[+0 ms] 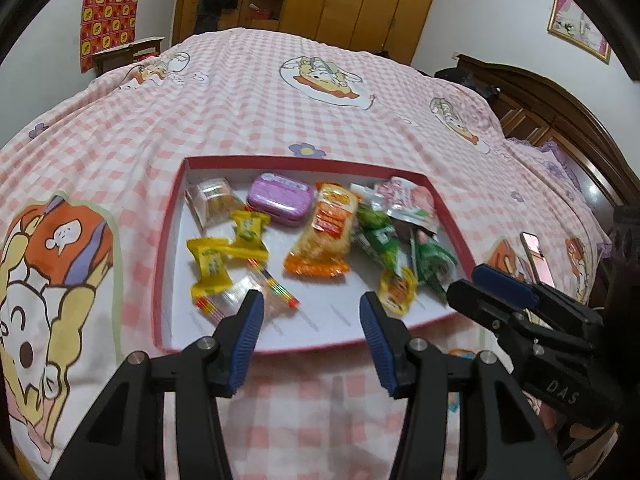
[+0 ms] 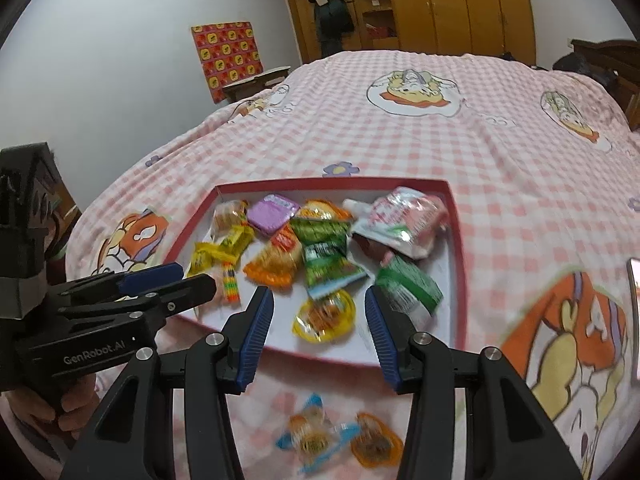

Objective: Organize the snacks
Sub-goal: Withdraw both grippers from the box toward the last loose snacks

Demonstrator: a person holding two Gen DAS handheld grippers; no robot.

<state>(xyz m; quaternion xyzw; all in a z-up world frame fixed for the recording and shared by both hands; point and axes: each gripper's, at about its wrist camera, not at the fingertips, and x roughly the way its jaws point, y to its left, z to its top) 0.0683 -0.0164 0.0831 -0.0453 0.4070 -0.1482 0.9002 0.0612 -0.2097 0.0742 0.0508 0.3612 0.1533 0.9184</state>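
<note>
A red-rimmed white tray (image 1: 172, 216) (image 2: 456, 216) lies on the pink checked bed. In it are a purple tin (image 1: 280, 199), an orange packet (image 1: 326, 232), yellow candies (image 1: 210, 266), green packets (image 1: 380, 236), a pink-white pouch (image 2: 404, 216) and a round yellow candy (image 2: 324, 316). My left gripper (image 1: 312, 304) hangs open over the tray's near edge, nothing between its pads. My right gripper (image 2: 318, 300) is open too; the round yellow candy lies in the tray below its gap, untouched. A blue-wrapped candy (image 2: 312, 432) and an orange one (image 2: 376, 446) lie on the sheet outside the tray.
A phone (image 1: 538, 256) rests on the bed right of the tray. A dark wooden headboard (image 1: 560, 120) bounds the bed's right side, and a wardrobe (image 2: 460, 4) stands beyond it. A hand (image 2: 40, 404) grips the left gripper's handle.
</note>
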